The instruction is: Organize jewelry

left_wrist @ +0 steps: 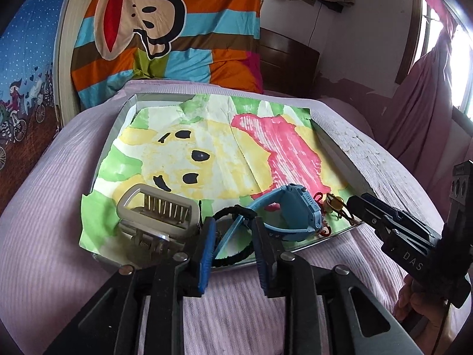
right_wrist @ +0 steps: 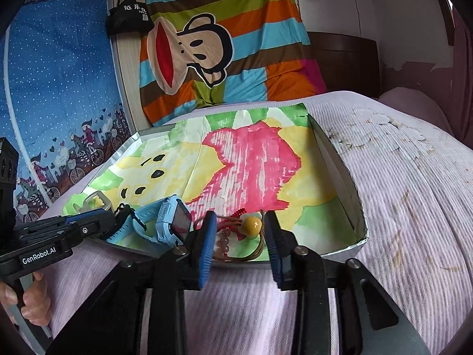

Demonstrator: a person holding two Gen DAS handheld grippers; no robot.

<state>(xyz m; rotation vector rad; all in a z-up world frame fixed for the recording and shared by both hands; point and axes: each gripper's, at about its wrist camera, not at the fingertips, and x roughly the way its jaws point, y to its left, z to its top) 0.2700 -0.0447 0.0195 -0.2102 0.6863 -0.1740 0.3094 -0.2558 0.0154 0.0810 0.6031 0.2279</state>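
Note:
A shallow tray (left_wrist: 334,145) lined with a painted paper lies on the bed. At its near edge lie a beige hair claw (left_wrist: 156,216), a black braided bracelet (left_wrist: 233,213), a blue watch (left_wrist: 292,207) and a red cord bracelet with a yellow bead (right_wrist: 251,226). My left gripper (left_wrist: 233,227) is open, its fingers on either side of the black bracelet and the watch strap. My right gripper (right_wrist: 241,222) is open around the yellow bead and a string of clear beads (right_wrist: 224,241). The watch (right_wrist: 174,219) lies just left of it.
The tray sits on a pink ribbed bedspread (right_wrist: 399,207). A striped monkey-print quilt (left_wrist: 165,29) is piled behind it. A dark wooden headboard (left_wrist: 283,59) and a pink curtain (left_wrist: 425,94) stand at the right. The tray's right wall (right_wrist: 340,165) rises beside my right gripper.

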